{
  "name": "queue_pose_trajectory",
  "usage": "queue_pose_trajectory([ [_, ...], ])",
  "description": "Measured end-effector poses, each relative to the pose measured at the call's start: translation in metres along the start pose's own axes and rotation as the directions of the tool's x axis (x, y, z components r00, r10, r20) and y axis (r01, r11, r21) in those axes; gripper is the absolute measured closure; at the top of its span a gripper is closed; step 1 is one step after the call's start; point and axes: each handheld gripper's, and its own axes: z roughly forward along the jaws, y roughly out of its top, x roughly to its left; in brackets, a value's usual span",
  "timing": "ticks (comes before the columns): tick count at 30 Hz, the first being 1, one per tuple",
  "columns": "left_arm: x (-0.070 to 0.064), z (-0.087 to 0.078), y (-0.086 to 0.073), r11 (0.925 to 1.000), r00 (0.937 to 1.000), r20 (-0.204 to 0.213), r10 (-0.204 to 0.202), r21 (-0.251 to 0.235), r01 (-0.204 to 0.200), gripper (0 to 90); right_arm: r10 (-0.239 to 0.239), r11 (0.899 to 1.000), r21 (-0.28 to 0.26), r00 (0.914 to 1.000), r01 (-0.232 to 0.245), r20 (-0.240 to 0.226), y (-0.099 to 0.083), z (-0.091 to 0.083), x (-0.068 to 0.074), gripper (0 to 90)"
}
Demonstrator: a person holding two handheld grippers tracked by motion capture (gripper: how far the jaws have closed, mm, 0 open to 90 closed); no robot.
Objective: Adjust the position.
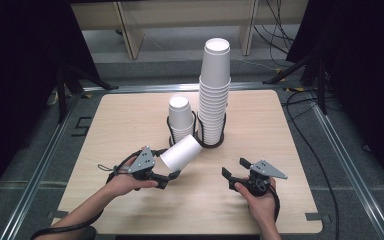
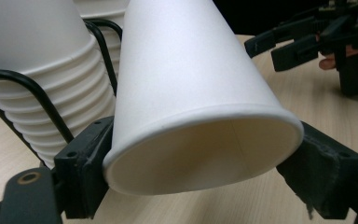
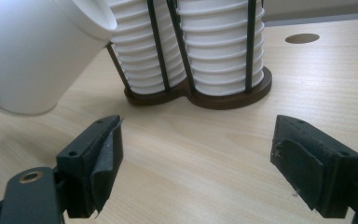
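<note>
One white paper cup [image 1: 181,152] sits clamped in the left tongs [image 1: 172,174], tilted on its side above the pale wooden counter [image 1: 130,120], its closed base pointing up toward the dark wire cup rack [image 1: 215,141] and its open mouth turned back toward the person's hand. In the left gripper view the jaws press on the rolled rim [image 2: 205,116] from both sides, and the mouth looks slightly oval, perhaps from the squeeze, though the angle makes that hard to judge. The cup's wall is smooth, plain and undented where it shows.

Just beyond it stand the rack's two columns: a short stack of white cups [image 1: 180,119] on the left and a much taller stack of white cups [image 1: 214,90] on the right, the held cup's base lying close beside the short one. The right tongs [image 1: 237,170] hover low over the counter, well apart from the cup, jaws spread wide and holding nothing.

Thin paper gives easily, so a harder pinch could crease the rim and leave the cup unwilling to nest. A looser one could let it slip, since only the rim is held. Swinging it carelessly could knock the base against the short stack or a wire upright, and the tall stack looks ready to lean if the rack is jolted.
</note>
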Motion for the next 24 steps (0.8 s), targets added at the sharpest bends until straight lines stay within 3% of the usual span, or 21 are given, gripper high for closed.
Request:
queue_pose_trajectory([
  [1,0.000,0.000,0.000,1.0000,1.0000,0.000,0.000,0.000,0.000,16.4,0.000,1.000,0.000,1.0000,0.000,0.000,0.000,0.000,0.000,17.6],
  [2,0.002,0.000,0.002,0.9994,0.9996,0.013,0.024,0.023,-0.025,16.4,0.035,0.999,0.010,0.9992,-0.034,-0.018,0.000,-0.002,-0.001,17.6],
  [4,0.002,0.000,0.003,0.9994,0.9993,0.024,0.028,0.021,-0.029,16.4,0.031,0.999,0.011,0.9994,-0.030,-0.014,0.000,-0.003,-0.001,17.6],
  [5,0.002,0.000,0.004,0.9993,0.9992,0.026,0.031,0.022,-0.031,16.5,0.009,1.000,0.023,0.9999,-0.010,0.010,0.001,-0.005,-0.002,17.6],
  [6,0.003,0.000,0.005,0.9989,0.9987,0.036,0.038,0.026,-0.039,16.5,0.036,0.999,0.005,0.9993,-0.035,-0.015,0.000,-0.004,-0.002,17.6],
  [11,0.006,0.000,0.010,0.9982,0.9965,0.070,0.045,0.035,-0.048,16.5,0.038,0.999,0.005,0.9993,-0.038,-0.002,0.002,-0.008,-0.004,17.6],
  [12,0.008,-0.001,0.012,0.9963,0.9944,0.079,0.069,0.045,-0.073,16.5,0.045,0.999,-0.009,0.9989,-0.045,-0.011,0.003,-0.009,-0.006,17.6],
  [13,0.008,-0.001,0.012,0.9963,0.9944,0.079,0.069,0.045,-0.073,16.5,0.045,0.999,-0.009,0.9989,-0.045,-0.011,0.003,-0.009,-0.006,17.6],
  [16,0.009,-0.002,0.014,0.9957,0.9930,0.091,0.075,0.047,-0.080,16.5,0.081,0.996,-0.029,0.9966,-0.081,-0.014,0.002,-0.012,-0.011,17.5],
  [19,0.009,-0.001,0.014,0.9919,0.9890,0.113,0.095,0.073,-0.104,16.5,0.075,0.997,-0.031,0.9972,-0.075,-0.005,0.003,-0.014,-0.011,17.5],
  [20,0.008,-0.001,0.013,0.9913,0.9878,0.123,0.096,0.078,-0.106,16.5,0.063,0.998,-0.012,0.9978,-0.062,0.020,0.004,-0.016,-0.012,17.5],
  [23,0.004,-0.001,0.012,0.9876,0.9841,0.144,0.105,0.101,-0.120,16.5,0.052,0.998,-0.021,0.9985,-0.052,0.018,0.005,-0.016,-0.012,17.5],
  [24,0.004,-0.001,0.011,0.9857,0.9823,0.153,0.108,0.112,-0.126,16.5,0.049,0.998,-0.045,0.9988,-0.049,-0.003,0.005,-0.014,-0.012,17.5],
])
